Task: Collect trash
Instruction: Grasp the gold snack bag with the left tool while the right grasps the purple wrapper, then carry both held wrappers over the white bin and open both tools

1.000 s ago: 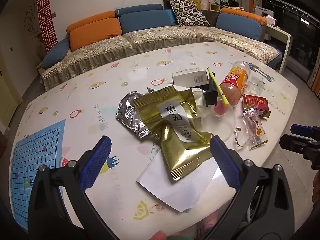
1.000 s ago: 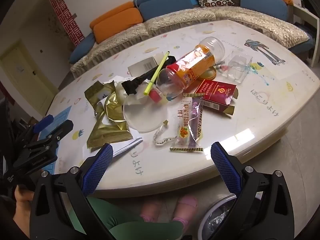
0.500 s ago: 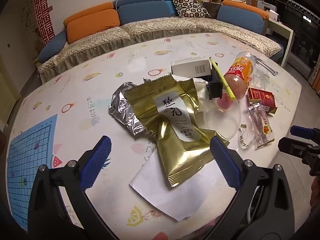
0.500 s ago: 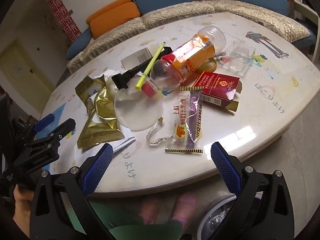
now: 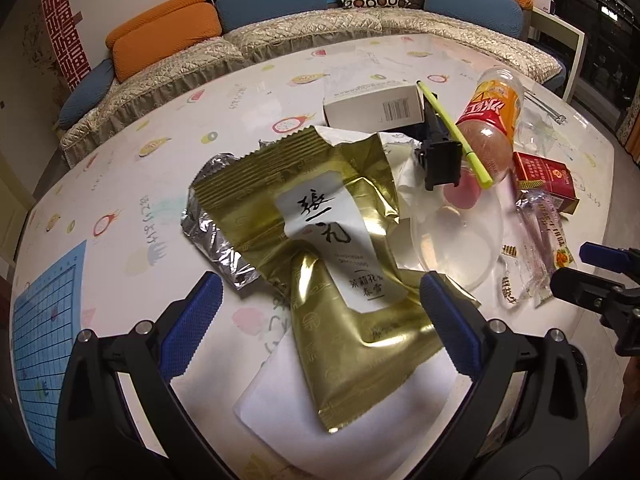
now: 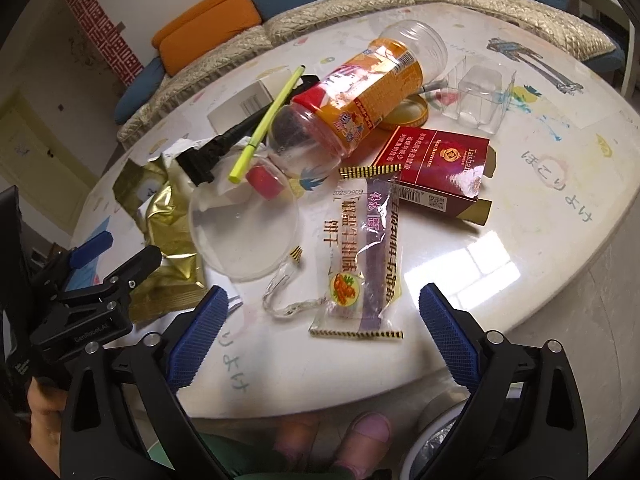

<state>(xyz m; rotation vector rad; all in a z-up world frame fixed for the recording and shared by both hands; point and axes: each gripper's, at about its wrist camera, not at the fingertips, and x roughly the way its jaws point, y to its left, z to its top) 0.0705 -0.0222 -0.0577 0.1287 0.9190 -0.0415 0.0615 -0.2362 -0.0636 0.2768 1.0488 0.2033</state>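
Lying on its side, the clear plastic jar [image 6: 352, 100] points its open mouth toward the sofa [image 6: 320, 20]; it looks empty, though glare makes that uncertain. Its orange lid [image 6: 408, 114] sits just beside it. A red carton [image 6: 436, 164] reads "Taishan". The snack wrapper [image 6: 360, 264], printed 20250909, runs lengthwise toward the right gripper [image 6: 320, 336], whose jaws stand wide above the table's [image 6: 520, 220] near edge and are closing with nothing pressed between them. The left gripper [image 5: 316, 320] is spread apart over the gold pouch [image 5: 332, 264], which lies lengthwise on white paper [image 5: 280, 400].
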